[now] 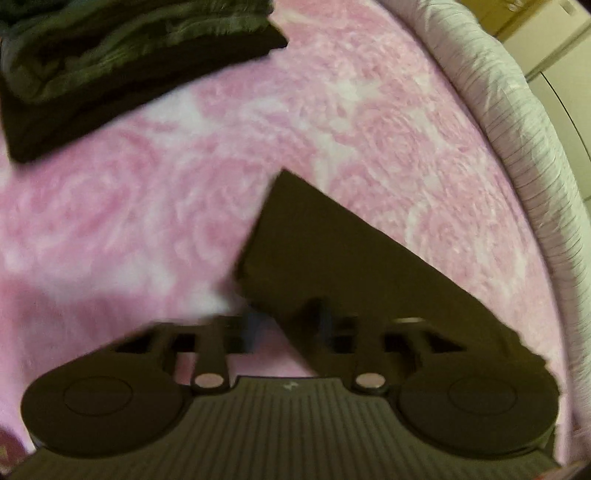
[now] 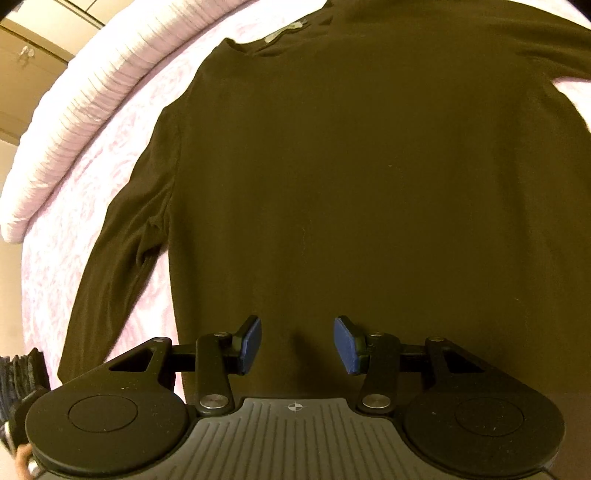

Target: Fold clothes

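A dark long-sleeved shirt [image 2: 351, 177] lies flat on the pink patterned bedspread [image 2: 122, 155], collar and label [image 2: 286, 31] away from me. My right gripper [image 2: 297, 343] is open and empty, hovering over the shirt's lower hem, blue pads [image 2: 251, 345] apart. In the left wrist view a dark cuff end of the shirt [image 1: 343, 258] lies over my left gripper [image 1: 284, 328]; that view is blurred and the fingertips are hidden by the cloth.
A stack of folded dark clothes [image 1: 122, 62] sits at the far left on the bedspread [image 1: 155, 206]. A pale striped pillow or bolster [image 1: 517, 122] runs along the bed's edge [image 2: 92, 99]. Cupboards [image 2: 26, 62] stand beyond.
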The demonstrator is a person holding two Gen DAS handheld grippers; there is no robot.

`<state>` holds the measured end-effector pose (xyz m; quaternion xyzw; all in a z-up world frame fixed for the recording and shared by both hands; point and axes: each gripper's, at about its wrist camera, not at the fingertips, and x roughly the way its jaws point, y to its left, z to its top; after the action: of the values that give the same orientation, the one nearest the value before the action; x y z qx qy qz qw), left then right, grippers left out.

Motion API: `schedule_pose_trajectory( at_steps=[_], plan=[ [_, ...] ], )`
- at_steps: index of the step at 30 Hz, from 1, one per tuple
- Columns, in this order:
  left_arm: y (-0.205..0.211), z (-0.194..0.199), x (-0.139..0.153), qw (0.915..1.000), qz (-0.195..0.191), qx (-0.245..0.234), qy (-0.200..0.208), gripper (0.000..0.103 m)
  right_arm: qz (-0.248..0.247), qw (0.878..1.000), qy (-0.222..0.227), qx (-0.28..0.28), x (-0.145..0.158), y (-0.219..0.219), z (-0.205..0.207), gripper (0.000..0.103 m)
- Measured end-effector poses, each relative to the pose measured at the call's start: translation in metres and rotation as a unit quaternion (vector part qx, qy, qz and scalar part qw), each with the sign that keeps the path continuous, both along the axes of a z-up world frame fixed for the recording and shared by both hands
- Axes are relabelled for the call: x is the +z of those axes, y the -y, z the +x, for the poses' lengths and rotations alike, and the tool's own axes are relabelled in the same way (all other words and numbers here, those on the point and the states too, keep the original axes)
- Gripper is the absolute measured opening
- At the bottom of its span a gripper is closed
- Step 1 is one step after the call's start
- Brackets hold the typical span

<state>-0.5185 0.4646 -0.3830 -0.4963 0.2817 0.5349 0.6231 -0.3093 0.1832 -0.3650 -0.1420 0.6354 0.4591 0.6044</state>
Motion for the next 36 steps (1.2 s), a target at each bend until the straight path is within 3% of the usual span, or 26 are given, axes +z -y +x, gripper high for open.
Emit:
schedule_pose_trajectory(
  at_steps=[2, 5, 9, 11, 13, 15, 16, 18, 21, 28, 31, 36],
  plan=[
    [0.003, -0.004, -0.001, 0.998, 0.027, -0.044, -0.037, 0.004, 0.001, 1.0, 0.006, -0.01, 0.001, 0.011, 0.005, 0.048],
    [0.01, -0.01, -0.001, 0.9864, 0.064, -0.113, -0.1, 0.008, 0.0, 0.999, 0.012, -0.033, 0.004, 0.034, 0.018, 0.048],
    [0.028, -0.02, 0.015, 0.9799, 0.059, -0.116, -0.151, 0.026, 0.006, 0.997, 0.035, -0.064, 0.013, 0.074, 0.045, 0.048],
    [0.05, -0.027, 0.026, 0.9765, 0.06, -0.106, -0.178, 0.022, 0.009, 0.995, 0.051, -0.082, 0.019, 0.099, 0.062, 0.048],
    [0.078, -0.031, 0.034, 0.9805, 0.043, -0.111, -0.157, 0.023, 0.009, 0.992, 0.062, -0.107, 0.026, 0.128, 0.082, 0.048],
    [0.118, -0.024, 0.038, 0.9853, 0.007, -0.148, -0.085, 0.023, 0.009, 0.989, 0.072, -0.129, 0.033, 0.16, 0.099, 0.048],
    [0.144, -0.015, 0.038, 0.9816, -0.017, -0.184, -0.047, 0.024, 0.008, 0.988, 0.077, -0.135, 0.036, 0.175, 0.106, 0.048],
    [0.195, 0.004, 0.037, 0.9653, -0.061, -0.253, 0.024, 0.024, 0.004, 0.986, 0.083, -0.144, 0.038, 0.208, 0.122, 0.048],
    [0.26, 0.027, 0.033, 0.9427, -0.08, -0.317, 0.068, 0.028, 0.004, 0.985, 0.08, -0.15, 0.036, 0.25, 0.144, 0.048],
    [0.337, 0.026, 0.027, 0.9397, -0.044, -0.336, 0.043, 0.029, 0.008, 0.992, 0.072, -0.106, 0.008, 0.311, 0.178, 0.048],
    [0.352, 0.014, 0.032, 0.9428, -0.02, -0.331, 0.037, 0.031, 0.021, 0.991, 0.104, -0.086, 0.003, 0.329, 0.183, 0.048],
    [0.357, -0.005, 0.03, 0.9553, 0.008, -0.293, 0.039, 0.032, 0.072, 0.987, 0.099, -0.103, -0.004, 0.355, 0.194, 0.048]
  ],
)
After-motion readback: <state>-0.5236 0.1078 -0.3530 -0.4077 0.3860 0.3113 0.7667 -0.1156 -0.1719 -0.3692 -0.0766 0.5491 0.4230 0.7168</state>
